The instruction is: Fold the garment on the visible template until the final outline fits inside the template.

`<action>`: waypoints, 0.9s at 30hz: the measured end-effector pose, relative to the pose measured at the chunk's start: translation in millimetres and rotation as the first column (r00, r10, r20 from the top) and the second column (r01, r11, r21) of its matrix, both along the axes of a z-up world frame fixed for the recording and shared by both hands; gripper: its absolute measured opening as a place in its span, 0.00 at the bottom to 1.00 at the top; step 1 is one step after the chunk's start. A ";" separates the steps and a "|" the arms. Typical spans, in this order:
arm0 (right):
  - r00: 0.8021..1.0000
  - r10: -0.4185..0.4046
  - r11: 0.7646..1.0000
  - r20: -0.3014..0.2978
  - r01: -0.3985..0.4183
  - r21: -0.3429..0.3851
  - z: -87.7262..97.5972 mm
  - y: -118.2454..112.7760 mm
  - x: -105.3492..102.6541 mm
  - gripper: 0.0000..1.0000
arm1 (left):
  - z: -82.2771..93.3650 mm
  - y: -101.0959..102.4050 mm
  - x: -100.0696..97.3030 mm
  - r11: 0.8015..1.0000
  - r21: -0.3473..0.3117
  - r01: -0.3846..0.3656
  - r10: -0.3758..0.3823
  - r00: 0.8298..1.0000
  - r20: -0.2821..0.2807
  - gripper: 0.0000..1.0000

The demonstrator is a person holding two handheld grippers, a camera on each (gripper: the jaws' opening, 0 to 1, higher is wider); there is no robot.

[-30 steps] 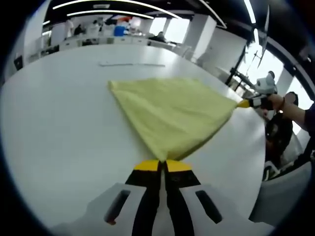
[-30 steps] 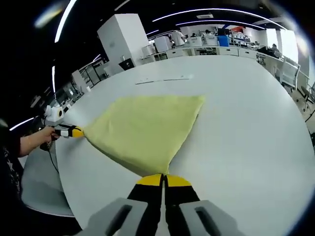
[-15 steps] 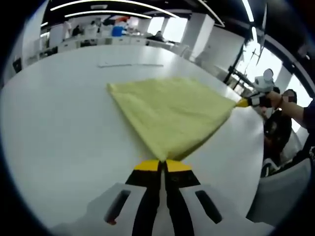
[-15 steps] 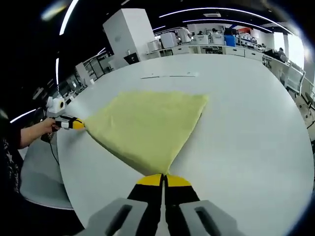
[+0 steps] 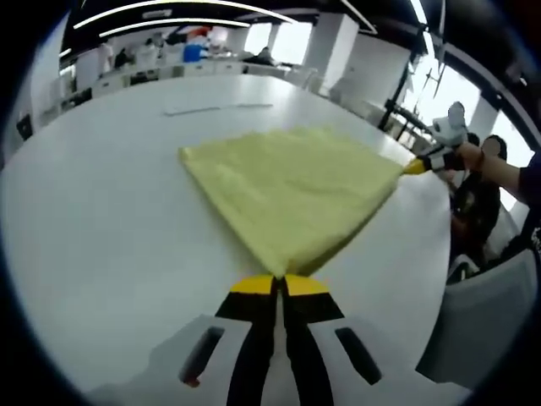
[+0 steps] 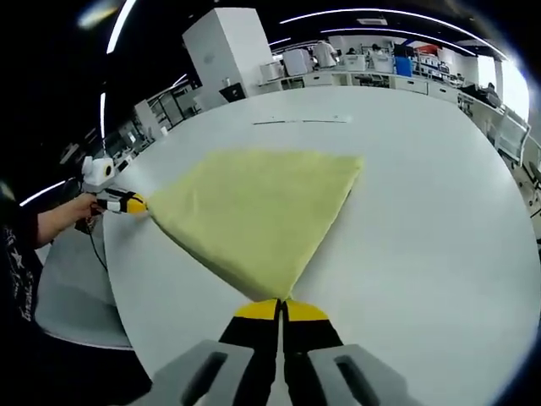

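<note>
With both my jaws pinched shut on near corners of the yellow garment (image 5: pixel 292 190), which lies spread on the white surface (image 5: pixel 101 220), I should carry both corners together toward twelve o'clock. Keeping the left gripper (image 5: pixel 280 286) and right gripper (image 6: pixel 280 309) level should lay a straight fold.

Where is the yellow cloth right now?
The yellow cloth lies spread on the white table, in the middle of both views, with the left tongs and right tongs each pinching one corner.
</note>
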State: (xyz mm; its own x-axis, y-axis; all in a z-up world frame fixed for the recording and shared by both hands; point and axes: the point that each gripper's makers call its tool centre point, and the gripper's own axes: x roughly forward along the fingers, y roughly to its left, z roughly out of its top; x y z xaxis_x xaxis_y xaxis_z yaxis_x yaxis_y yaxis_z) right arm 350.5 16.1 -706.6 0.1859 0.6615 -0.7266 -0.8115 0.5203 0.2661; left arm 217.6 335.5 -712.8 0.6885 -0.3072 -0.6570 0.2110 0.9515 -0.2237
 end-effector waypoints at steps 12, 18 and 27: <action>1.000 0.006 1.000 -0.006 -0.006 -0.002 -1.4 -1.1 -13.2 0.00 | 1.1 0.7 -13.7 1.000 0.003 -0.007 0.007 1.000 -0.005 0.00; 1.000 0.011 1.000 -0.006 -0.011 -0.006 -1.5 -1.5 -17.6 0.00 | 1.0 0.0 -18.8 1.000 0.014 -0.001 0.001 1.000 -0.008 0.00; 1.000 -0.015 1.000 -0.001 0.015 -0.018 -3.5 -1.0 -18.2 0.00 | -3.2 -2.3 -21.3 1.000 0.025 -0.009 0.009 1.000 -0.004 0.00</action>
State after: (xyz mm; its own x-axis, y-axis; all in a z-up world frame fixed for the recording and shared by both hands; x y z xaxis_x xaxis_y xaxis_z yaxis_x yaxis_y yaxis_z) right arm 332.3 15.1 -710.1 0.1948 0.6458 -0.7383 -0.8033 0.5370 0.2577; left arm 196.3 333.2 -715.9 0.6886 -0.2843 -0.6671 0.2018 0.9587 -0.2002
